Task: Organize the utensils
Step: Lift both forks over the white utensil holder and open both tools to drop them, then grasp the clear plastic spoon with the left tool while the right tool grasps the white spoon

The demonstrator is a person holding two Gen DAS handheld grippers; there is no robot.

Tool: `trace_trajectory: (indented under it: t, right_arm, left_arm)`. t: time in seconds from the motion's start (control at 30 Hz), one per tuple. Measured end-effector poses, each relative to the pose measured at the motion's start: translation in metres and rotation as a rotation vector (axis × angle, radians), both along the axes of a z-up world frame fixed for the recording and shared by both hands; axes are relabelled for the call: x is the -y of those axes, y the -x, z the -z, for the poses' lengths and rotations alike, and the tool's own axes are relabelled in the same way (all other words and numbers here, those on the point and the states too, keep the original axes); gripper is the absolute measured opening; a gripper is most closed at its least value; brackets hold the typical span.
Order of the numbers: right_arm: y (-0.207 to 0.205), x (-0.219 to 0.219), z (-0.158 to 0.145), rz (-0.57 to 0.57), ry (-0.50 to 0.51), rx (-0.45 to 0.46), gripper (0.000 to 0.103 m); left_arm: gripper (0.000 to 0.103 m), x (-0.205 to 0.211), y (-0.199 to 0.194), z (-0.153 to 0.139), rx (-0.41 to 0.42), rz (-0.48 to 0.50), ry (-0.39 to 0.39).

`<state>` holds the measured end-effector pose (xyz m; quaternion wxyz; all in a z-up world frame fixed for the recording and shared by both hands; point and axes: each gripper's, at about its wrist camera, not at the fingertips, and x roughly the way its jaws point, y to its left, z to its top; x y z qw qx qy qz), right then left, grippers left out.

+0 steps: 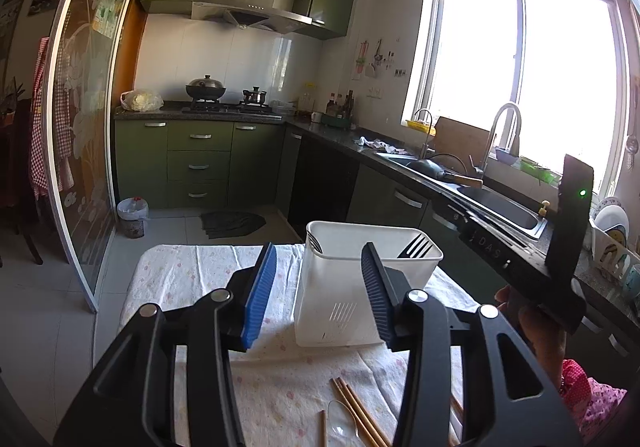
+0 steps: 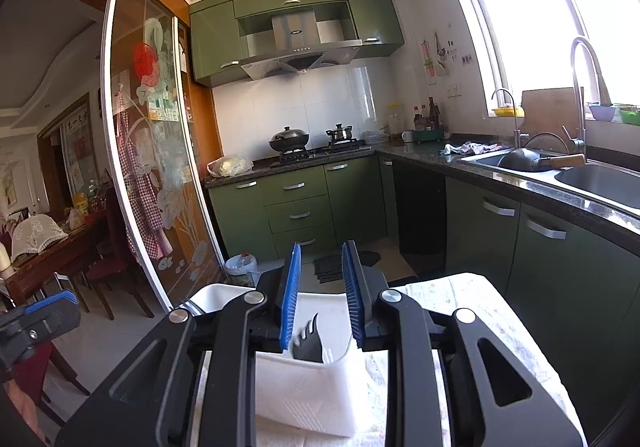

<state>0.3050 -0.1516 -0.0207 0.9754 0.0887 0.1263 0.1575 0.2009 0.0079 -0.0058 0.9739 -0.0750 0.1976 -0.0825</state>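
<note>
Both grippers empty: left gripper (image 1: 320, 287) half-open beside white utensil holder (image 1: 340, 299); right gripper (image 2: 320, 295) narrowly parted above black fork (image 2: 308, 343).

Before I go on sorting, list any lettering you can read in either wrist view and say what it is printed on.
"DAS" in pale letters on the black body of the right hand-held gripper, seen from the left wrist view.
Brand badge on the range hood: too small to read.
Calligraphy on the hanging sheet in the far room: too blurred to read.
Papers stuck on the glass sliding door: too small to read.
White utensil holder: no lettering visible.
</note>
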Motion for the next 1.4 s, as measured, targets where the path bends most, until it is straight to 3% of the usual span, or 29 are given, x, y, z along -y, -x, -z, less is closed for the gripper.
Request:
trace_trajectory:
  t: [0.13, 0.17, 0.27, 0.37, 0.47, 0.53, 0.67, 0.87, 0.97, 1.2, 1.4]
  right_arm:
    - [0.036, 0.019, -0.006, -0.034, -0.014, -0.044, 0.041]
    - [0.043, 0.023, -0.006, -0.046, -0.009, -0.066, 0.047]
    - [0.063, 0.034, -0.002, -0.06, 0.003, -0.118, 0.048]
    - [0.079, 0.045, 0.006, -0.067, -0.001, -0.163, 0.049]
    - [0.088, 0.057, 0.013, -0.073, -0.013, -0.212, 0.055]
    - [0.094, 0.06, 0.017, -0.075, -0.005, -0.235, 0.056]
    - [0.1, 0.056, 0.023, -0.099, 0.056, -0.293, 0.056]
    - [0.088, 0.032, 0.057, -0.177, 0.227, -0.495, 0.052]
    - [0.085, 0.031, 0.076, -0.2, 0.212, -0.56, 0.051]
    - [0.084, 0.033, 0.085, -0.193, 0.23, -0.581, 0.051]
    - [0.078, 0.032, 0.081, -0.18, 0.272, -0.606, 0.051]
  left_arm:
    - [0.05, 0.005, 0.013, 0.021, -0.131, -0.002, -0.023]
    - [0.05, 0.006, 0.015, 0.029, -0.18, 0.006, -0.027]
    - [0.049, 0.015, 0.012, 0.062, -0.373, 0.045, -0.04]
    - [0.038, 0.023, 0.009, 0.096, -0.563, 0.079, -0.044]
    - [0.027, 0.032, 0.013, 0.118, -0.668, 0.096, -0.09]
    - [0.027, 0.037, 0.014, 0.126, -0.7, 0.1, -0.135]
    - [0.027, 0.041, 0.009, 0.132, -0.752, 0.096, -0.151]
    - [0.027, 0.054, 0.005, 0.13, -0.806, 0.16, -0.071]
    - [0.027, 0.061, -0.003, 0.134, -0.828, 0.164, -0.061]
    - [0.026, 0.064, -0.021, 0.142, -0.845, 0.111, -0.037]
    - [0.013, 0.068, -0.026, 0.143, -0.855, 0.091, -0.054]
